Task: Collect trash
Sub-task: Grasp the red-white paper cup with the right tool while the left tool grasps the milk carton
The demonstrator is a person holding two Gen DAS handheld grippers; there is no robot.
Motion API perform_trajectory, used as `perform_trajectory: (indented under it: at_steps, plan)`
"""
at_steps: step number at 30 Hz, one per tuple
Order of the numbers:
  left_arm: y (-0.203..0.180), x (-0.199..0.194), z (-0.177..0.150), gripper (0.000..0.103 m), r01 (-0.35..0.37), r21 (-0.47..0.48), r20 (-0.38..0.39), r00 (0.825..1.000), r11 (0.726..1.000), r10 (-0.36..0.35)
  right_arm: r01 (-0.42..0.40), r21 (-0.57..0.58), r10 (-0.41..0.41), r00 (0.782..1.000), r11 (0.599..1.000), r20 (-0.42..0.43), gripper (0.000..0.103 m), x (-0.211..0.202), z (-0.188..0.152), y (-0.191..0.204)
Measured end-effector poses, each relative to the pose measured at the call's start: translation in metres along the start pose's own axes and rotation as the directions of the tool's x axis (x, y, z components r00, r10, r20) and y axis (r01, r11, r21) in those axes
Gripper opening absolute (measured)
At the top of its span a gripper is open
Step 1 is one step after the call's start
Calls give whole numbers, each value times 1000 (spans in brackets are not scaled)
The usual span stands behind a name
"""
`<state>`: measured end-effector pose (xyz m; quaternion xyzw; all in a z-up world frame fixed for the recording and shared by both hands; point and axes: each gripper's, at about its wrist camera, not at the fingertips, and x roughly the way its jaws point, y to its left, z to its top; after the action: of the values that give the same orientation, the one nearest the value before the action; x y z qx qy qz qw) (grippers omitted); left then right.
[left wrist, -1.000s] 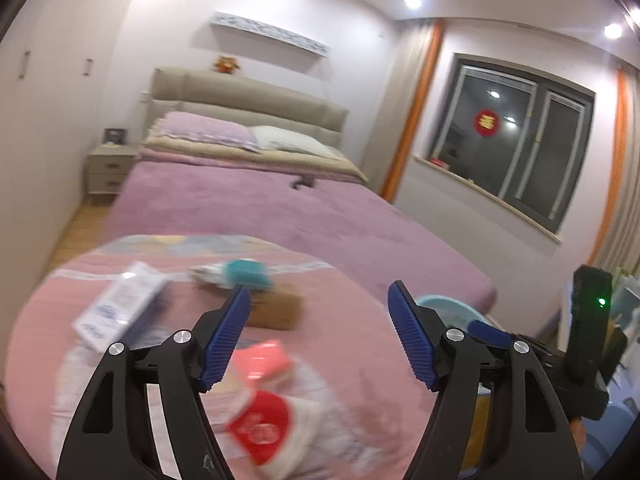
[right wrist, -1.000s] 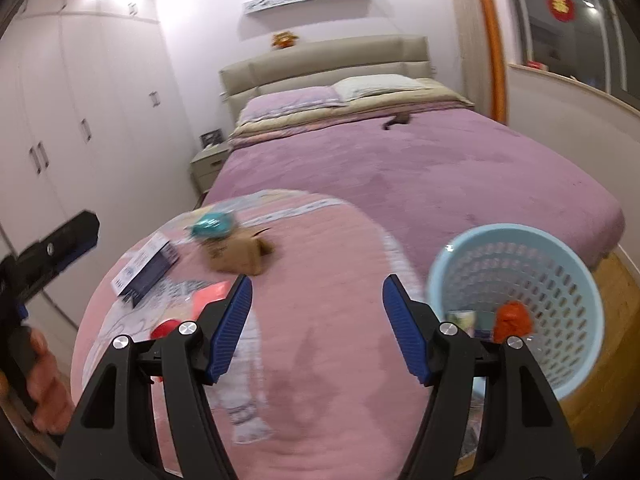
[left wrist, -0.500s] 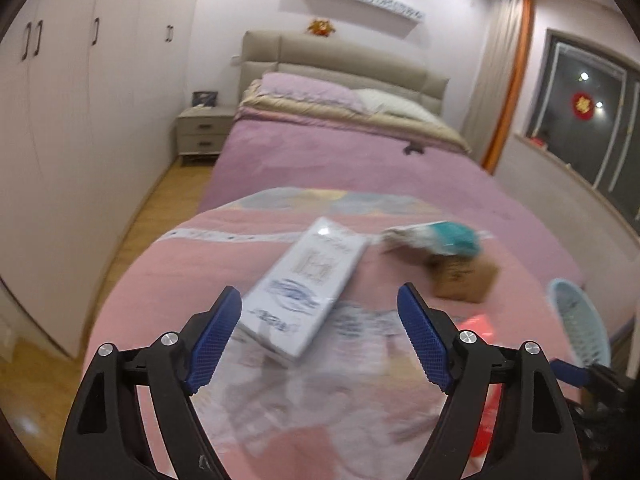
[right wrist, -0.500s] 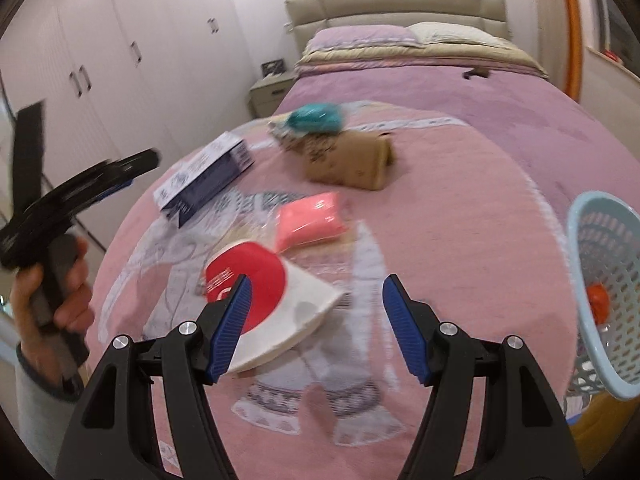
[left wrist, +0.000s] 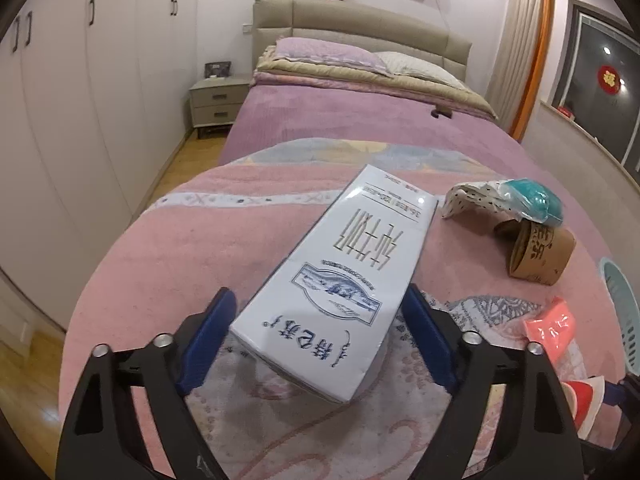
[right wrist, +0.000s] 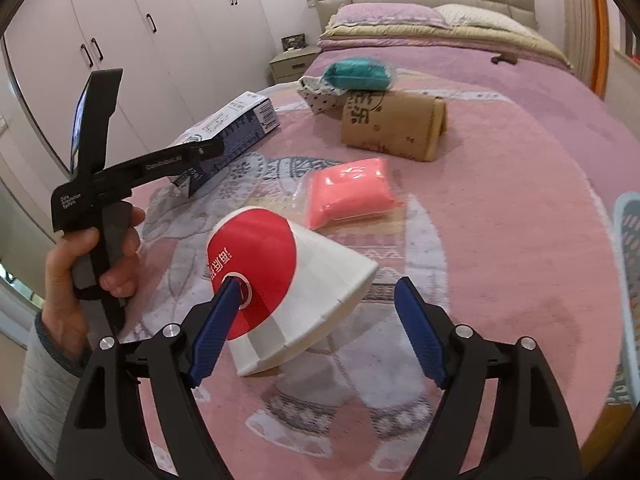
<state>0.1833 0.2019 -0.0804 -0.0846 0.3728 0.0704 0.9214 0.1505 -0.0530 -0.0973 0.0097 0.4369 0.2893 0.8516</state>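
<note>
A white and blue carton box (left wrist: 344, 280) lies on the pink blanket. My left gripper (left wrist: 316, 332) is open with its near end between the jaws; the box also shows in the right wrist view (right wrist: 232, 120). My right gripper (right wrist: 316, 316) is open around a white paper cup with a red lid (right wrist: 288, 280) lying on its side. A pink packet (right wrist: 348, 192), a brown paper bag (right wrist: 392, 124) and a teal packet (right wrist: 356, 72) lie beyond. The light blue basket (right wrist: 628, 280) stands at the right edge.
The blanket (right wrist: 500, 220) covers the foot of a purple bed (left wrist: 360, 128). White wardrobes (left wrist: 80, 100) line the left wall, with a nightstand (left wrist: 218, 106) beside the headboard. A window (left wrist: 600, 80) is at the right. The left hand and gripper handle (right wrist: 100, 200) are close left of the cup.
Both grippers swung left, away from the basket, and moved down close to the blanket. The left now brackets the carton box; the right now brackets the red-lidded cup.
</note>
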Motion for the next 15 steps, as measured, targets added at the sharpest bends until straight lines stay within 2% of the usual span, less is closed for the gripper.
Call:
perform_trajectory:
  at_steps: [3, 10, 15]
  plan:
    - [0, 1, -3, 74, 0, -3, -7, 1000, 1000, 0, -31, 14, 31, 999, 999, -16, 75, 7, 3, 1]
    - [2, -3, -5, 67, 9, -17, -1, 1000, 1000, -9, -24, -5, 24, 999, 1000, -25, 74, 15, 4, 13]
    - [4, -1, -5, 65, 23, -26, -2, 1000, 999, -23, -45, -7, 45, 999, 999, -13, 63, 15, 4, 19]
